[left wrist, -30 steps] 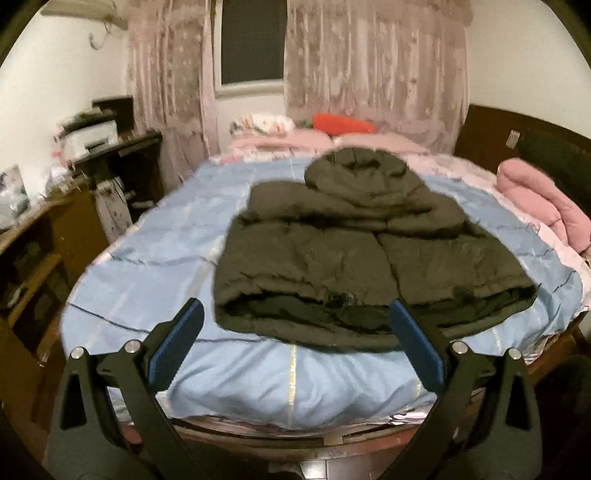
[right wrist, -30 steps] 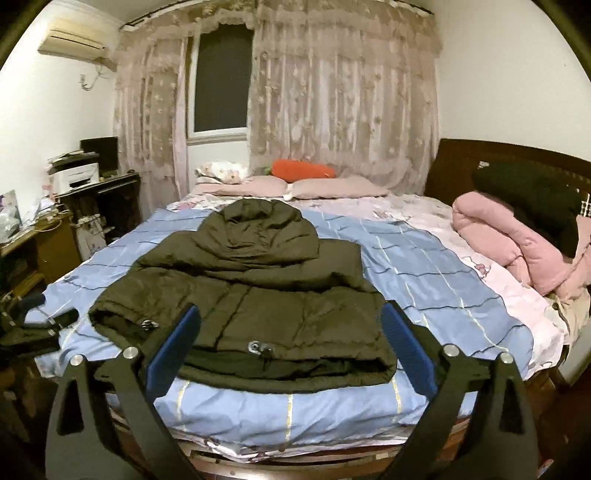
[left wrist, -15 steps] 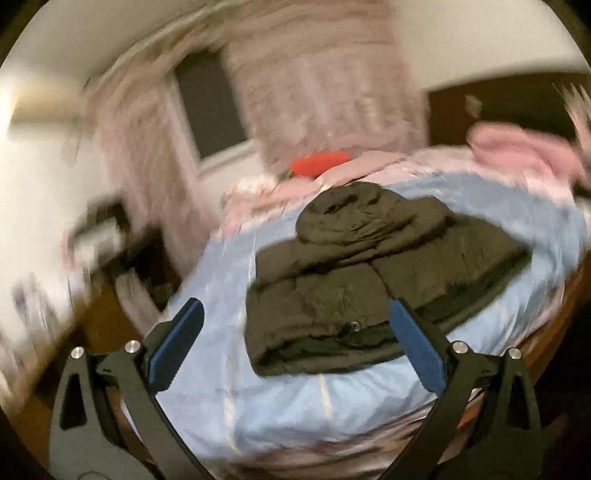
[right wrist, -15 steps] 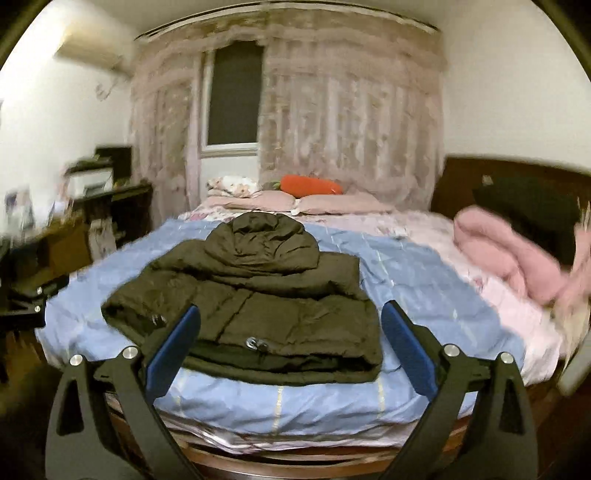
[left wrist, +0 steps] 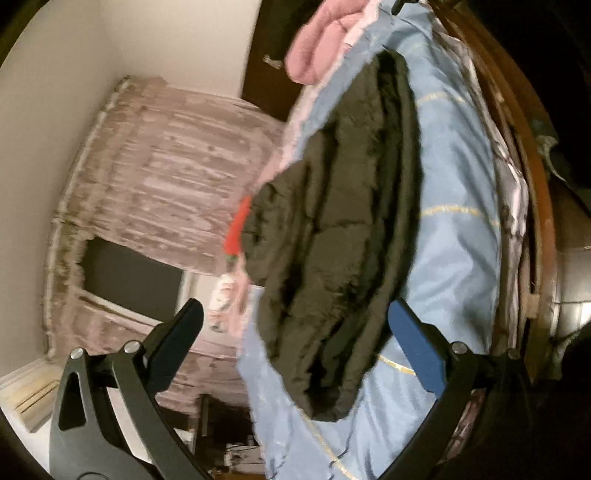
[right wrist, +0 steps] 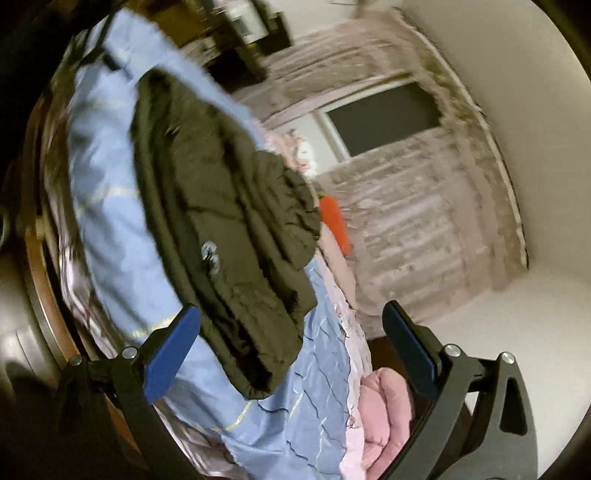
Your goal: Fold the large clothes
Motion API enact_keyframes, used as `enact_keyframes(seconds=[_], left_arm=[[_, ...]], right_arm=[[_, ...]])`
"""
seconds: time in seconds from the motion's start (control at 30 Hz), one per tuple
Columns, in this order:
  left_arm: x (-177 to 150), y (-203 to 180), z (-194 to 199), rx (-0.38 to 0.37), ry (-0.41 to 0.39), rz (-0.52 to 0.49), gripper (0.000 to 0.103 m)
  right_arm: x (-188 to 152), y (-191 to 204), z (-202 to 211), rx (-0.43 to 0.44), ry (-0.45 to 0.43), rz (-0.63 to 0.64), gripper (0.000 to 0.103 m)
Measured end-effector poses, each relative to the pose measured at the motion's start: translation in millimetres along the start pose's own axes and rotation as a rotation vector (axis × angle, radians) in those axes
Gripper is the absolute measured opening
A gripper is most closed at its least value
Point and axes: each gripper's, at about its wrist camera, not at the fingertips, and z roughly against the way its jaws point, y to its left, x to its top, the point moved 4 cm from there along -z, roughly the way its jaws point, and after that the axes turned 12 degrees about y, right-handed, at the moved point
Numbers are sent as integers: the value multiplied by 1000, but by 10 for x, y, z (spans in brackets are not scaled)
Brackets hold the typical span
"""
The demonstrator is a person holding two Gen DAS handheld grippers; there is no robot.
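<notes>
A dark olive hooded puffer jacket lies folded on the blue bedspread; it also shows in the right wrist view. Both views are rolled about a quarter turn and blurred. My left gripper is open and empty, held in the air short of the jacket's hem. My right gripper is open and empty too, back from the jacket and the bed edge. Neither touches the cloth.
A pink quilt lies on the bed's side by the dark headboard. A red pillow sits at the bed's head under the curtained window. The wooden bed frame rims the mattress. A desk with clutter stands beside the bed.
Both grippers have rolled sharply sideways, the left view one way and the right view the other, so the room appears tipped. Both stay open and empty. The jacket has not moved.
</notes>
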Motion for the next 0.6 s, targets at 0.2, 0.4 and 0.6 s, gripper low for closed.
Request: enact_keyframes(seconds=[0.2,0.4,0.6], left_arm=[[-159,-104,-486,-43,56,-62,101],[-253,-153,-835,-80,55,-101,101],[-282,-297,-1078,-146,52,-140,101]], right_arm=[[-145,105,-503,19,61,89,99],[-247,277,-937,20,111,156,99],[-301,404,-1210,36,141,161,99]])
